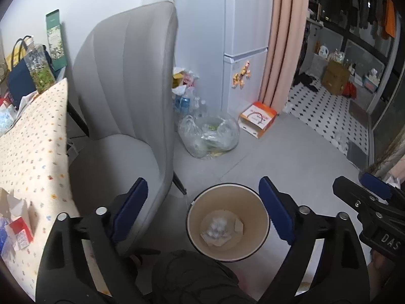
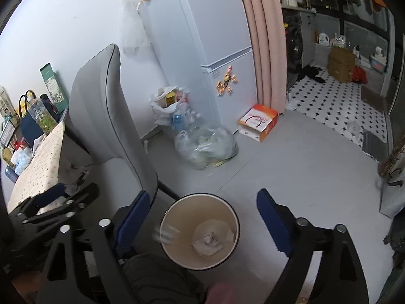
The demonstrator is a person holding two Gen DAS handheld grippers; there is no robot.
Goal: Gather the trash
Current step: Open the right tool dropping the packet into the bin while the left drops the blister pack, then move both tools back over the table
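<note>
Left wrist view: your left gripper and right gripper, jaws spread and empty, hang over trash bin on grey floor; crumpled paper inside, grey chair beside.

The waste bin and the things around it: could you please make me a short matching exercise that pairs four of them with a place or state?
Things:
1. waste bin
2. clear plastic bag
3. orange and white box
4. grey chair

Descriptions:
A. beside the patterned tablecloth
B. on the floor at the foot of the pink curtain
C. holding crumpled paper
D. bulging, on the floor by the fridge

Pairs: 1-C, 2-D, 3-B, 4-A
</note>
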